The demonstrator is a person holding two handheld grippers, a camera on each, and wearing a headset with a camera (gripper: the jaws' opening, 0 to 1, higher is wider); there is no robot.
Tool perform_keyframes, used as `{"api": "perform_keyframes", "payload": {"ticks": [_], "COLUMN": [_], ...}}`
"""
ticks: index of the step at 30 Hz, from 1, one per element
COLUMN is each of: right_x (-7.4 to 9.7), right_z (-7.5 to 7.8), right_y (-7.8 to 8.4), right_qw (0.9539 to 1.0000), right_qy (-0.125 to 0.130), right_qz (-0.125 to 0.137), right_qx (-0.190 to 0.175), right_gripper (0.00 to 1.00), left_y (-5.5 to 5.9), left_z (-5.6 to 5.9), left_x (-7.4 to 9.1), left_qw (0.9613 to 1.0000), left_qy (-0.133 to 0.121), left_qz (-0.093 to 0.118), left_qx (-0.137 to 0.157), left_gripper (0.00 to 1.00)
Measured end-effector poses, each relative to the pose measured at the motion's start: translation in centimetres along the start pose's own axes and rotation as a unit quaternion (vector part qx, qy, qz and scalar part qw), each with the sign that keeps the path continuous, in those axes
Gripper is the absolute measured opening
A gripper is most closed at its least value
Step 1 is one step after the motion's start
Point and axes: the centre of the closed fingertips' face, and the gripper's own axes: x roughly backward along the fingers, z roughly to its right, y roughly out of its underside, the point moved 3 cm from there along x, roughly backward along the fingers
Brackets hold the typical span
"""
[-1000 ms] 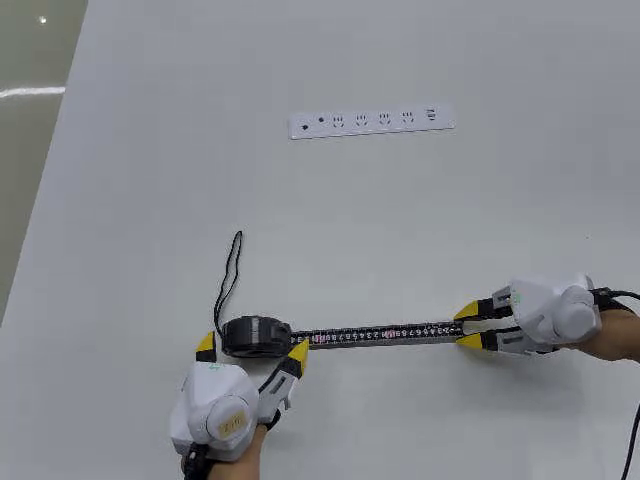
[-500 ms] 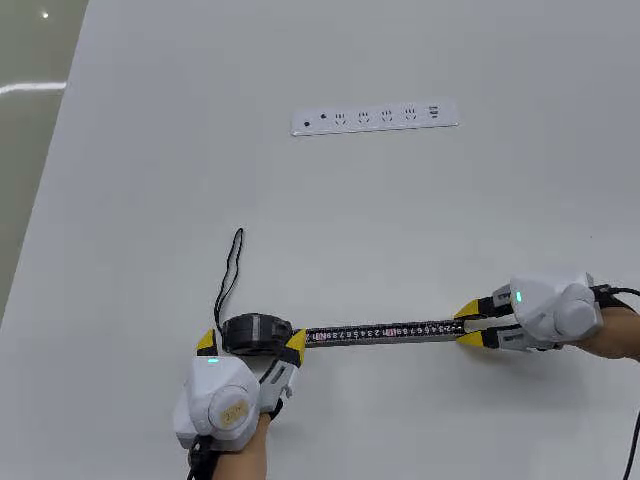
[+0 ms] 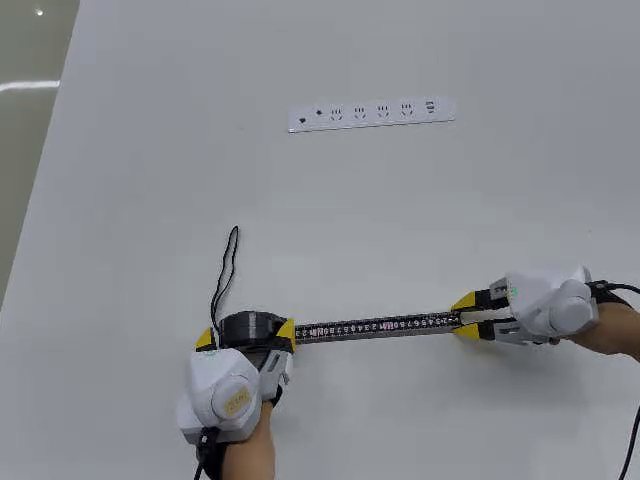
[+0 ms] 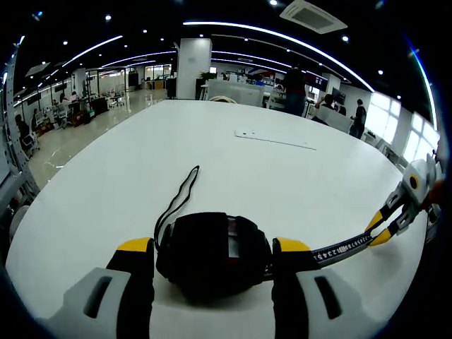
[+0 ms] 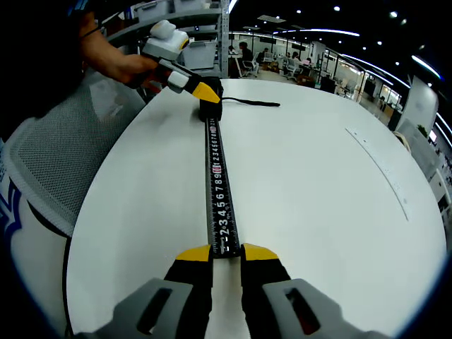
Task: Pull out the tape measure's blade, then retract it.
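Observation:
A black tape measure case (image 3: 250,322) lies on the white table, its black wrist cord (image 3: 225,270) trailing away from me. My left gripper (image 3: 247,334) has its yellow-tipped jaws on both sides of the case (image 4: 212,258), touching it. The numbered blade (image 3: 380,326) runs out flat to the right. My right gripper (image 3: 465,316) is shut on the blade's end. In the right gripper view the blade (image 5: 217,176) stretches from my right gripper (image 5: 226,252) to the far case (image 5: 212,109) and the left gripper (image 5: 205,90).
A white power strip (image 3: 370,113) lies further back on the table. The table's left edge (image 3: 50,170) drops to a shiny floor. In the left gripper view, people and desks stand in the office beyond the table.
My left gripper has moved forward from behind the case, and its jaws have narrowed onto the case's sides. The right gripper still holds the blade's end at about the same length.

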Motion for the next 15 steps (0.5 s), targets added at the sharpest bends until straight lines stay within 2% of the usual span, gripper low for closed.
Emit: {"api": "perform_keyframes", "payload": {"ticks": [5, 11, 15], "right_x": [-0.02, 0.03, 0.03], "right_z": [-0.08, -0.19, -0.20], "right_y": [0.07, 0.04, 0.06], "right_qw": [1.0000, 1.0000, 1.0000], "right_qy": [-0.002, -0.002, -0.001], "right_qz": [-0.001, -0.001, -0.001], "right_qx": [-0.001, 0.000, 0.000], "right_gripper": [0.13, 0.13, 0.13], "left_y": [-0.09, 0.02, 0.12], "left_z": [-0.04, 0.01, -0.05], "left_x": [-0.15, -0.21, -0.36], "left_qw": [0.9998, 0.9999, 0.9998], "left_qy": [-0.009, -0.012, -0.014], "left_qz": [0.000, -0.001, -0.005], "left_qx": [0.016, 0.010, 0.015], "left_gripper": [0.65, 0.66, 0.66]}}
